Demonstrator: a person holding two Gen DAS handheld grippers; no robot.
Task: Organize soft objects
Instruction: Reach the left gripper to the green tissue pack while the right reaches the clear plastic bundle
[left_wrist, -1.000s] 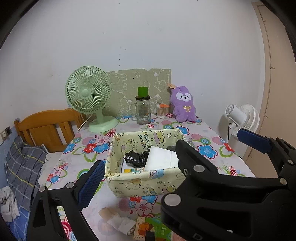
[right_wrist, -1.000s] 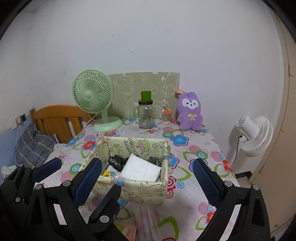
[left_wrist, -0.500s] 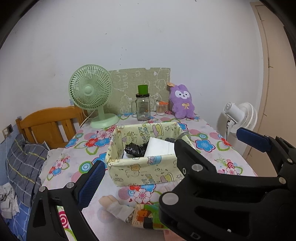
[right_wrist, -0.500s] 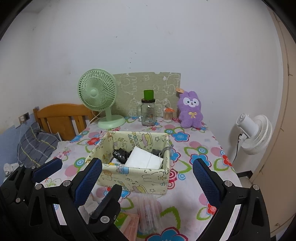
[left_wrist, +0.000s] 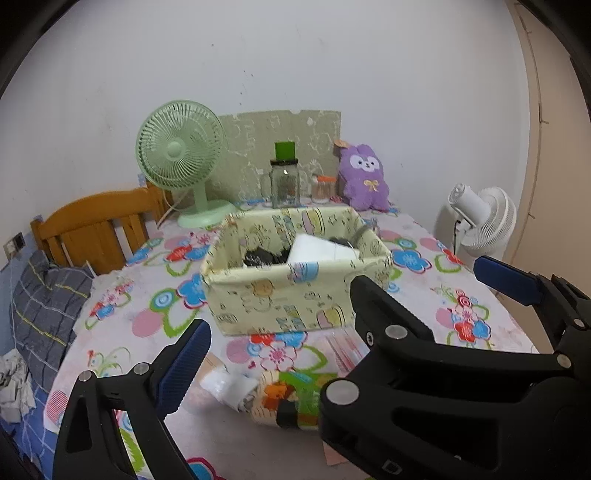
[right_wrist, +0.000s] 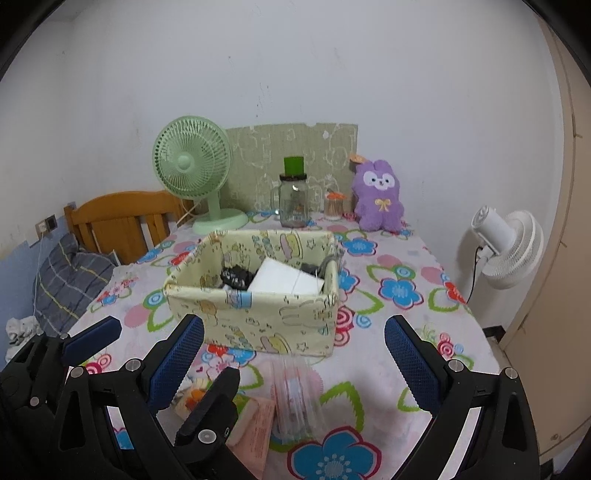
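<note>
A pale yellow fabric storage box (left_wrist: 295, 291) (right_wrist: 258, 317) stands mid-table and holds a white pack (right_wrist: 286, 280) and black items (right_wrist: 236, 277). In front of it lie a small soft doll in a colourful outfit (left_wrist: 280, 400) (right_wrist: 192, 397), a clear plastic packet (right_wrist: 295, 395) and a pink packet (right_wrist: 255, 428). A purple plush rabbit (left_wrist: 364, 177) (right_wrist: 378, 195) sits at the back right. My left gripper (left_wrist: 340, 310) is open and empty above the doll. My right gripper (right_wrist: 293, 362) is open and empty above the clear packet.
At the back of the floral tablecloth (right_wrist: 399, 288) stand a green desk fan (right_wrist: 195, 173), a glass jar with a green lid (right_wrist: 293, 199) and a small cup of sticks (right_wrist: 333, 206). A wooden headboard (left_wrist: 99, 221) and bedding lie left. A white fan (right_wrist: 509, 243) stands right.
Both grippers have pulled back and lowered toward the table's near edge. The box looks farther off and the doll and packets have come fully into view.
</note>
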